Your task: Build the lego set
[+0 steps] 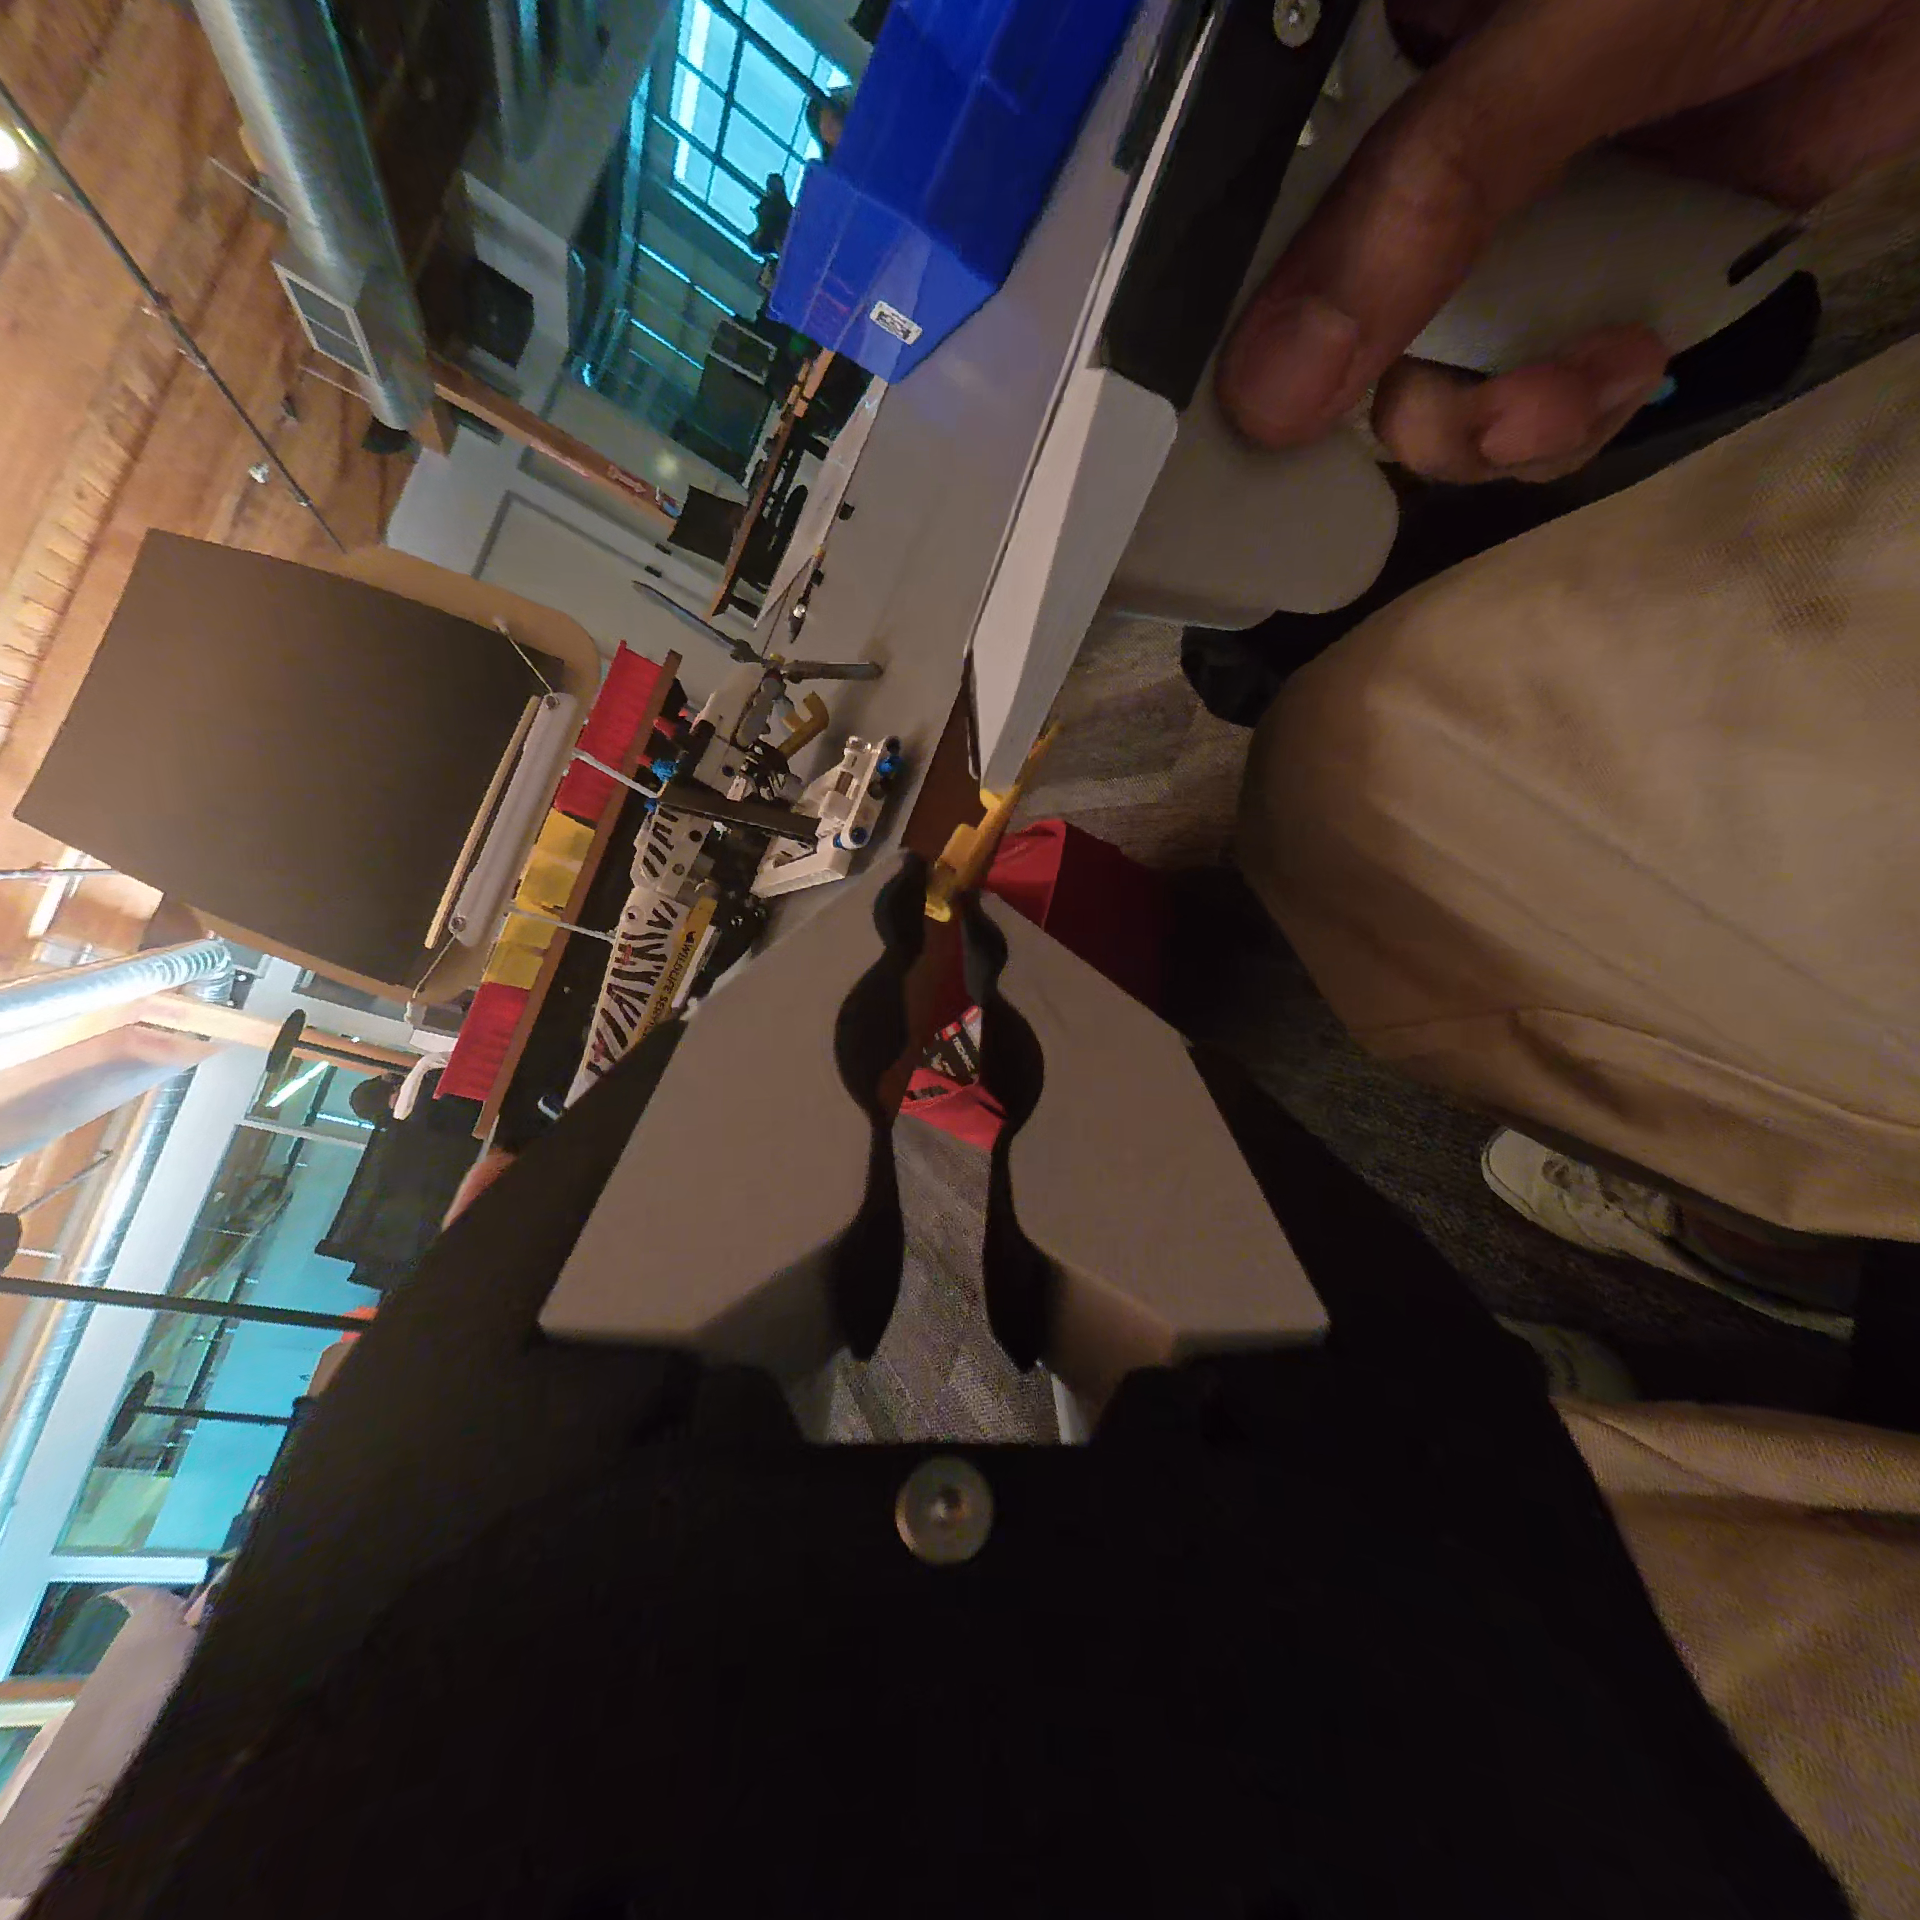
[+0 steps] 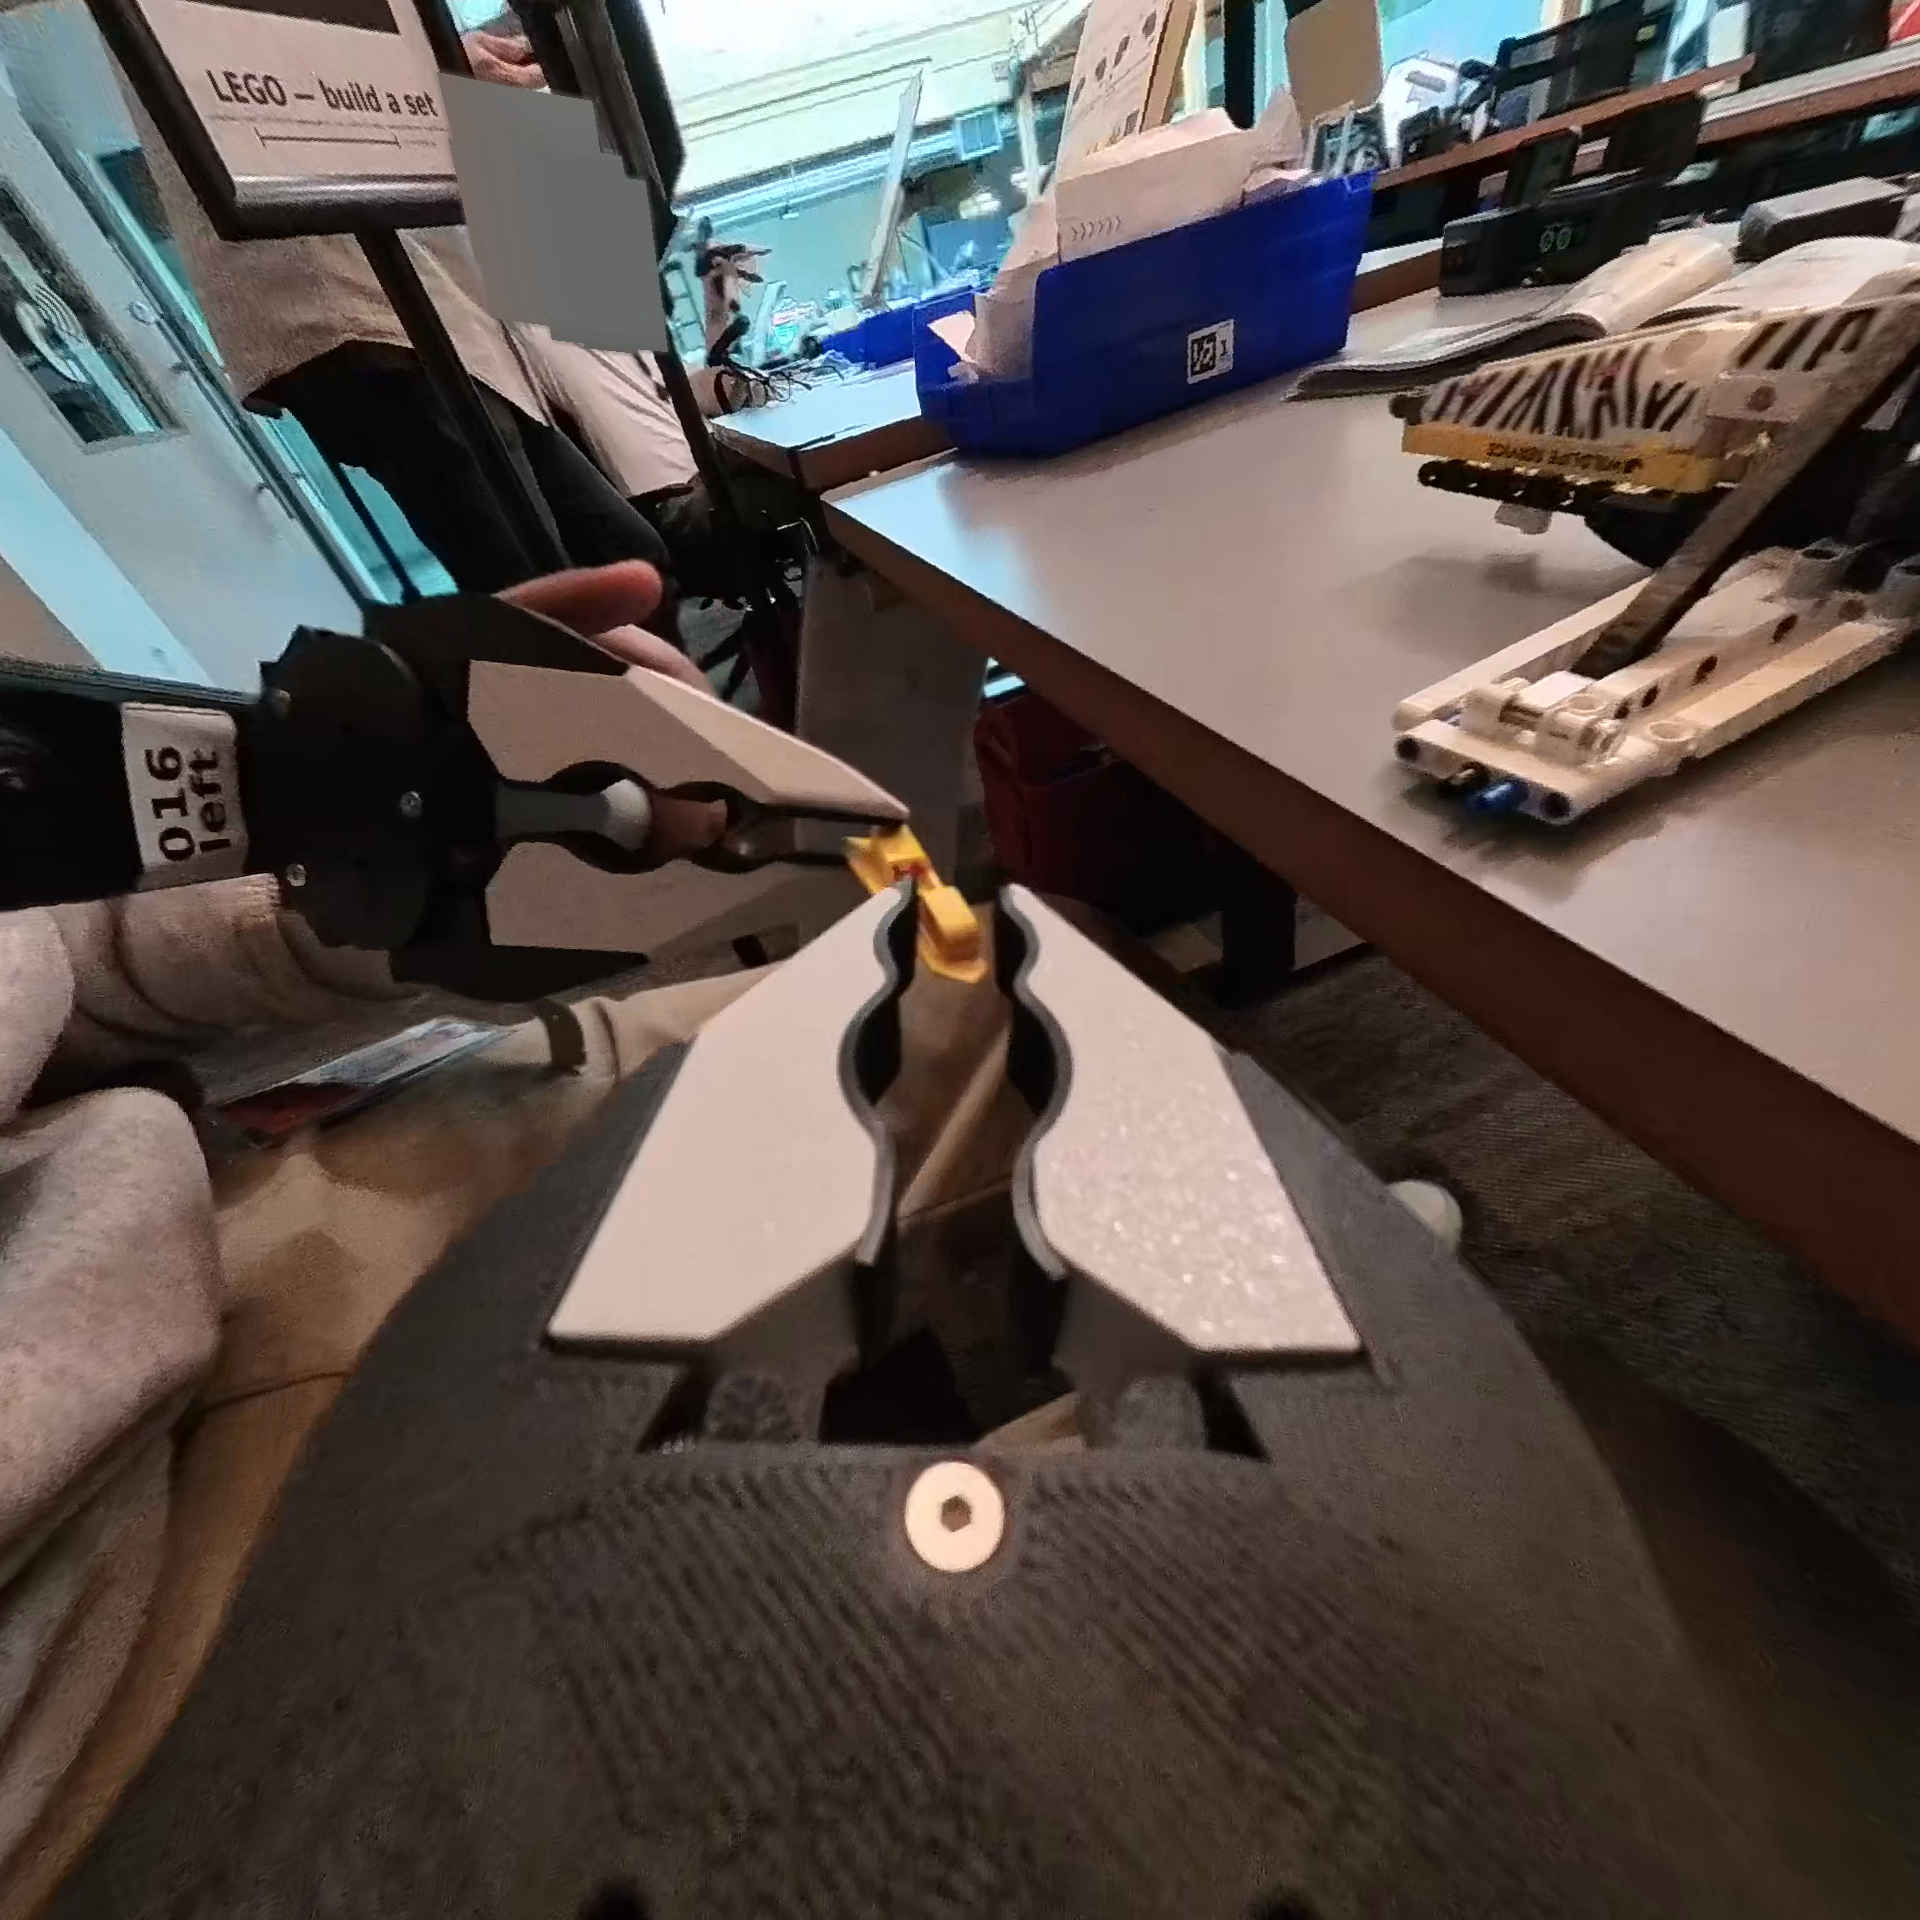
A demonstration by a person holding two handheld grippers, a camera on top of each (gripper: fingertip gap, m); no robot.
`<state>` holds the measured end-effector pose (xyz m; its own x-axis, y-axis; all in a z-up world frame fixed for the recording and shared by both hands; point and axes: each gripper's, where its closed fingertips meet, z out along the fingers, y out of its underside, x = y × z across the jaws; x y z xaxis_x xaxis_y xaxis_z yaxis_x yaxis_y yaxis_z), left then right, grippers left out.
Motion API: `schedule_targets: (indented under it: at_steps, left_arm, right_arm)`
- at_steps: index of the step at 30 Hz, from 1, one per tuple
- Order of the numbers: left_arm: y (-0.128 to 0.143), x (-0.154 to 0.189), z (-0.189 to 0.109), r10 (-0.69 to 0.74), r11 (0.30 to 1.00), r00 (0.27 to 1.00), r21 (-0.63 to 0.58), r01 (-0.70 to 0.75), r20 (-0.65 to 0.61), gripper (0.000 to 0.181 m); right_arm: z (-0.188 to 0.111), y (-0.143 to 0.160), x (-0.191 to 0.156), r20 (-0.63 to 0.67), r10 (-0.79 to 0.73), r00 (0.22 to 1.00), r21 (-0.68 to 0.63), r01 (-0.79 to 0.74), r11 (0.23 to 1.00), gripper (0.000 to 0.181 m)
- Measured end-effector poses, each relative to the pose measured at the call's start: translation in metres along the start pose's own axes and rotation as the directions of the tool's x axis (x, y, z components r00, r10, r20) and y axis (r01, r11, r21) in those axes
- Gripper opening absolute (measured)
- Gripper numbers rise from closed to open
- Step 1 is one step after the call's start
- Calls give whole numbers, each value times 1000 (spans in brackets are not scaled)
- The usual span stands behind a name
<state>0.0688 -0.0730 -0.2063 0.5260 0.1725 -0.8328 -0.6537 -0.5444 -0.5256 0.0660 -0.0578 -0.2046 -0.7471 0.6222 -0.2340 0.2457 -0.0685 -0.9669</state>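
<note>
The yellow lego piece (image 2: 920, 902) is held in the air below the edge of the grey table (image 2: 1299, 582), over the person's lap, between the two grippers. The left gripper (image 2: 894, 821) comes in from the left side of the right wrist view, its tips pinched on the piece's upper end. The right gripper (image 2: 951, 904) points up at the piece's lower end, which sits between its fingertips; its fingers stand slightly apart, and whether both press on the piece cannot be told. In the left wrist view the same piece (image 1: 961, 857) shows at the tips of the left gripper (image 1: 940, 883). On the table lies the partly built zebra-striped lego model (image 2: 1621, 416), with a white lego subassembly (image 2: 1621, 707) nearer the edge and a blue bin (image 2: 1143, 322) farther back
</note>
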Motion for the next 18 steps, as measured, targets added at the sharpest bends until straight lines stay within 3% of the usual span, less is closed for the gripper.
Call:
schedule_targets:
  at_steps: [7,14,18]
  left_arm:
    - [-2,-1,0,-28,1000,1000,14,28,5,4]
    - [-11,-10,-3,-23,996,990,84,11,140,5]
    - [-3,1,3,-198,980,980,30,199,-11,6]
  right_arm:
    - [-1,-2,-10,106,66,992,5,-67,998,5]
    - [-5,-12,-14,133,84,987,49,-92,995,5]
    - [-3,-3,-7,72,34,997,1,-34,999,5]
